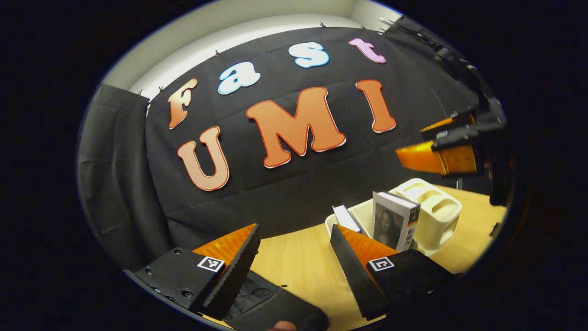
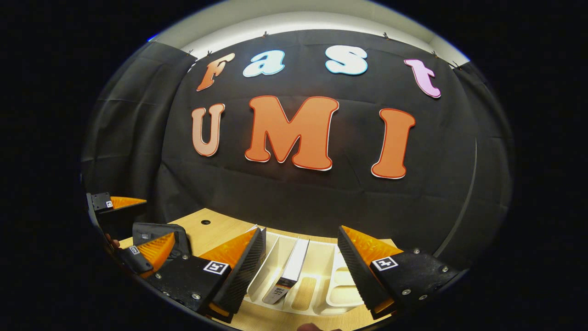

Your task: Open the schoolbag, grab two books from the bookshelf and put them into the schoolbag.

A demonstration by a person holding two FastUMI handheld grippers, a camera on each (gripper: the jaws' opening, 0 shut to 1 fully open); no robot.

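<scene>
Left gripper (image 1: 294,271) is hovering above the wooden table (image 1: 298,257), its fingers standing spread wide with nothing between them. Directly below it, at six o'clock in the left gripper view, the dark schoolbag (image 1: 271,303) is lying on the table; whether it is open cannot be told. At roughly four o'clock in that view the white bookshelf (image 1: 436,211) is sitting on the table, with one book (image 1: 394,220) standing upright in it, cover facing the camera, and a second book (image 1: 345,218) leaning just beside it at its nine o'clock. The right gripper (image 1: 441,147) is hanging at three o'clock, above the bookshelf.

In the right gripper view, the right gripper (image 2: 301,262) is hovering over the bookshelf (image 2: 321,276), fingers spread apart and gripping nothing. A book (image 2: 289,269) is standing in a slot at six o'clock, between the fingers but untouched. The left gripper (image 2: 133,230) is showing at eight o'clock, with the schoolbag (image 2: 158,232) beside it.
</scene>
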